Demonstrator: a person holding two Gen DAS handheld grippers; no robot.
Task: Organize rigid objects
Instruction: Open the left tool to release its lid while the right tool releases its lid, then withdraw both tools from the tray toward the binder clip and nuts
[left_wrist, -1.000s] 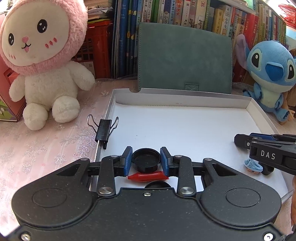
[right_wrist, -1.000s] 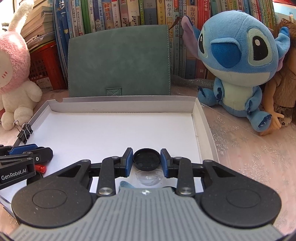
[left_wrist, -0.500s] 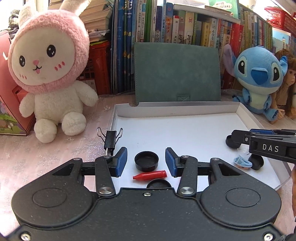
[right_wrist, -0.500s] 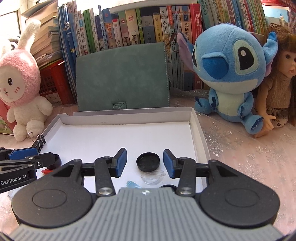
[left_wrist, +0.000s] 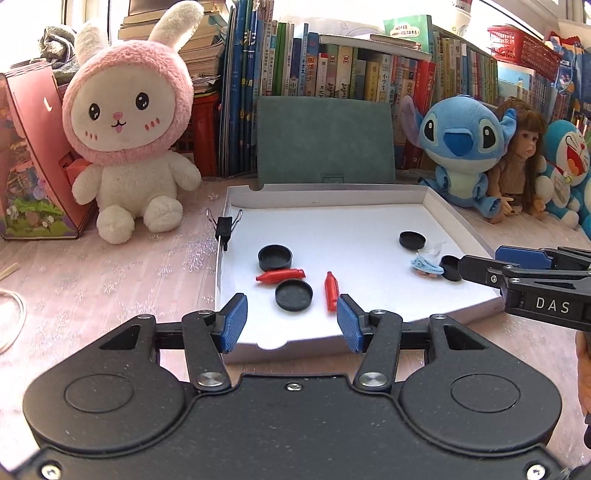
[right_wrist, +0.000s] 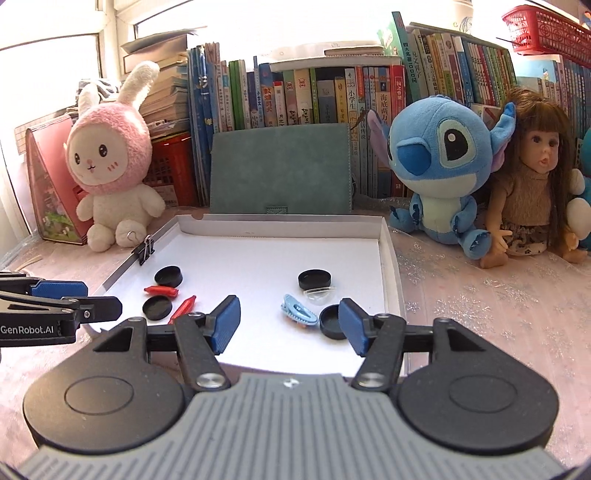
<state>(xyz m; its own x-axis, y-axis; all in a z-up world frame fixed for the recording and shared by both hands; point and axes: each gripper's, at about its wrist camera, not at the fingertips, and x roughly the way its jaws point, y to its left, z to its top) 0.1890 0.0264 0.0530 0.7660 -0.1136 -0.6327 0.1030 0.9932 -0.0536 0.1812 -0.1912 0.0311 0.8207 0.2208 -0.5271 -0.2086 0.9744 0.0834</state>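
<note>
Near rim of shallow white cardboard tray: partly covered by the left gripper's black body. Round black plastic cap at the tray's right side: partly overlapped by the right gripper's black finger. Small clear plastic piece: outline too faint to be made out. Blue round-headed plush toy: cut off by the right edge. Book-spine lettering: too small to be read.

Four black caps, two red cones, blue clip in white tray.
</note>
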